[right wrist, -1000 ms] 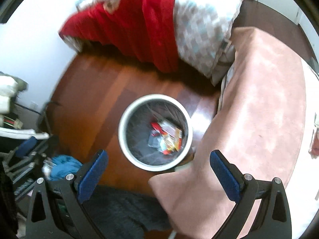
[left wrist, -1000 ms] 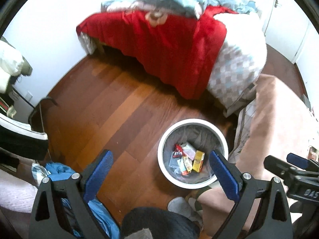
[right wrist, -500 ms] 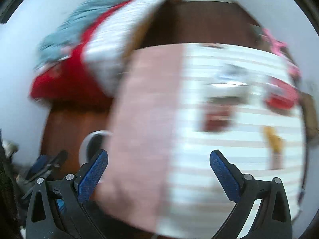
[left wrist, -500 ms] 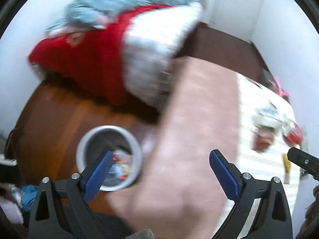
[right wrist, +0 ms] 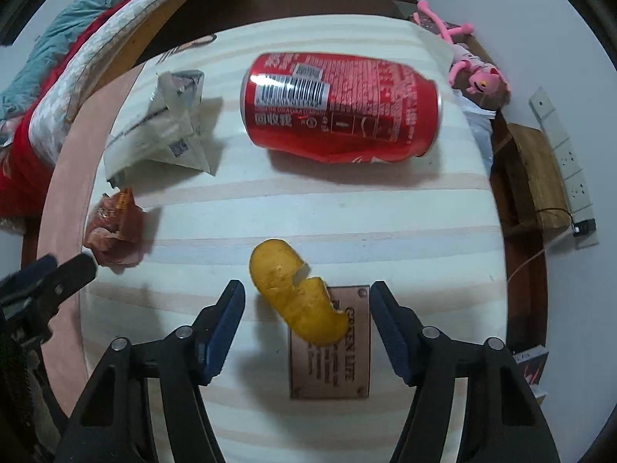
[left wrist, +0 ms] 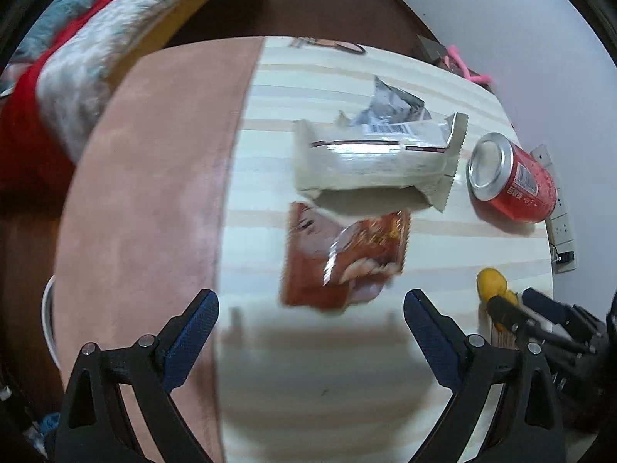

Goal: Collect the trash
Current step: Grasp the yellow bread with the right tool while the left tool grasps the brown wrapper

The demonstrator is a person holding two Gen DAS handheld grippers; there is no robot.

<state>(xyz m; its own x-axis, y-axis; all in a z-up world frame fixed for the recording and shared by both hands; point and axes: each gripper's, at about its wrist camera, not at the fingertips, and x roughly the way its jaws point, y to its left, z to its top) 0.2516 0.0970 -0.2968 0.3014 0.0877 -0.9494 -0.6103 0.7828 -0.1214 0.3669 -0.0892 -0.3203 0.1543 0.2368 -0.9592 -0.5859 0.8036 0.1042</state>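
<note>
Trash lies on a striped cloth surface (right wrist: 347,223): a red can (right wrist: 339,108) on its side, a crumpled white wrapper (right wrist: 166,127), a brown snack wrapper (right wrist: 115,223) and a yellow peel (right wrist: 285,281). My right gripper (right wrist: 307,293) points down over the peel; its jaws are closing with the peel between them, pads clear of it. My left gripper (left wrist: 308,301) is open just short of the brown snack wrapper (left wrist: 343,254), nothing in it. The left wrist view also shows the white wrapper (left wrist: 378,158), the can (left wrist: 513,177) and the right gripper (left wrist: 516,308) at the peel (left wrist: 491,281).
A pink band (left wrist: 154,193) borders the striped cloth on the left, with a sliver of the white bin rim (left wrist: 46,320) below it. A bed with red cover (left wrist: 23,135) lies beyond. A pink toy (right wrist: 474,73) and a power strip (right wrist: 563,162) sit at the right.
Both views swung from the bin on the floor across to the striped surface and dropped closer. The right jaws have narrowed around the yellow peel; the left stayed wide.
</note>
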